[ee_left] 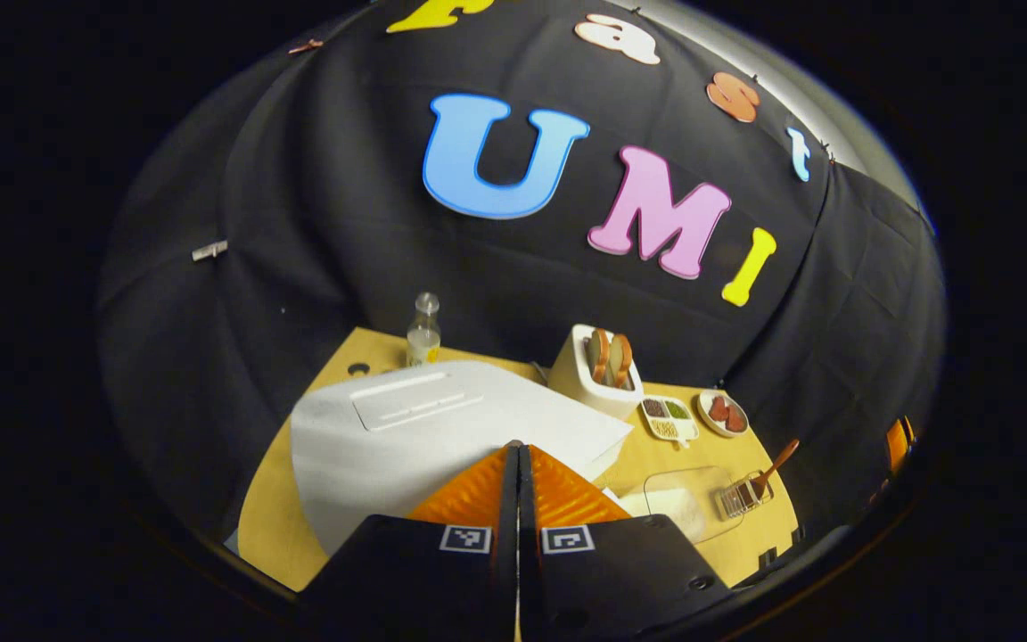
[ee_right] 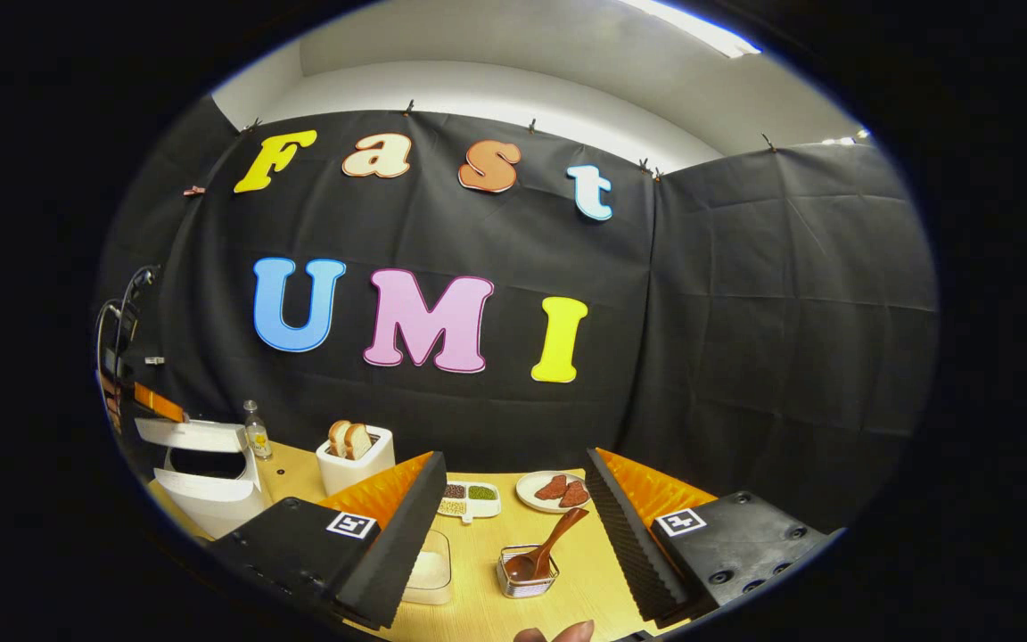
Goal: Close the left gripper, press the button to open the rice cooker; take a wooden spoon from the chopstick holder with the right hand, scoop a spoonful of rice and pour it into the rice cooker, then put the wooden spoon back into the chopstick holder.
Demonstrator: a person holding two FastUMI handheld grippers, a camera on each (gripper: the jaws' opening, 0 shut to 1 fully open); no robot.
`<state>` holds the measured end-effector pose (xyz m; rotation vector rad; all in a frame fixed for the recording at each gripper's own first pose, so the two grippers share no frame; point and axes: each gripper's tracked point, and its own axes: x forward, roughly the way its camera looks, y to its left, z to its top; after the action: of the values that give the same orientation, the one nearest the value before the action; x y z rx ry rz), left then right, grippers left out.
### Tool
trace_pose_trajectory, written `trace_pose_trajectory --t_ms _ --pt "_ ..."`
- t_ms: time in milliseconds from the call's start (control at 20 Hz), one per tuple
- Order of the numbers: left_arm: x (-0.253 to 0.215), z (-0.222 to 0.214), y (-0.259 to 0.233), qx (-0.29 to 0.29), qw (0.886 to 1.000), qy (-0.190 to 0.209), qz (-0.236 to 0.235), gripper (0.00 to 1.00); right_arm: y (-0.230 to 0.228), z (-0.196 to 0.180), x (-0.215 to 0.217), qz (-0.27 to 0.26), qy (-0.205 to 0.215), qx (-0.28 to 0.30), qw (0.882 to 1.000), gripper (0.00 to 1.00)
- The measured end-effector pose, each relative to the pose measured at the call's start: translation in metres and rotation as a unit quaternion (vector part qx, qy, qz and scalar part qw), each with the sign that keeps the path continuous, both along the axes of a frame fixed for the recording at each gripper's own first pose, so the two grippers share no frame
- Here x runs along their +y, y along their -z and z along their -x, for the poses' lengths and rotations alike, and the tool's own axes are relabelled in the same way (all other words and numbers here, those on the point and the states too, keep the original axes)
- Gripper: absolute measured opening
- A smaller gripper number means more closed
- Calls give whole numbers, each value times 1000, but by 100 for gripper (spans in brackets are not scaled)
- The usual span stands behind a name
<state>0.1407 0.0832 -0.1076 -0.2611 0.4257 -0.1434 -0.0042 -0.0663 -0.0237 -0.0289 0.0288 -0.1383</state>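
Presently the wooden table carries every item, set against the black cloth wall. The largest item is the white rice cooker: in the right gripper view it stands at the far left of the table with its lid raised and the dark inner pot exposed; in the left gripper view the lid rises directly ahead and blocks sight of the pot. The left gripper has its jaws pressed together with no gap and nothing between them, tips just beside the lid's lower edge. The right gripper has its jaws spread wide, holding nothing, and frames the chopstick holder on the table beyond. A fingertip shows at the bottom edge of that view.

Behind the cooker stands a clear glass bottle. Beside it to the right, a white toaster holds two bread slices upright in its slots. Next comes a clear rectangular container with white rice in it, partly hidden by the right gripper's left finger. A white divided dish holds separate portions of dark, green and pale grains. A round plate holds reddish-brown slices. The wire chopstick holder holds the wooden spoon, bowl down, handle leaning up to the right.
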Motion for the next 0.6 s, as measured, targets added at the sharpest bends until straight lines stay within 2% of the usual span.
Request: trace_pose_trajectory --t_ms 150,300,400,500,600 --pt "23 -2 -50 -93 995 -46 -9 9 -1 -1 -3 2 0 -1 1000 98" --pt "37 7 -72 -138 987 -83 5 16 1 -2 -9 3 3 -1 1000 98" --pt "44 11 -73 -146 984 -103 10 30 4 -1 -12 1 3 2 1000 98" --pt "46 19 -83 -165 980 -112 25 39 9 -4 -14 -1 2 8 1000 98" --pt "50 27 -89 -181 975 -127 25 61 14 -8 -15 -4 -2 15 1000 98"
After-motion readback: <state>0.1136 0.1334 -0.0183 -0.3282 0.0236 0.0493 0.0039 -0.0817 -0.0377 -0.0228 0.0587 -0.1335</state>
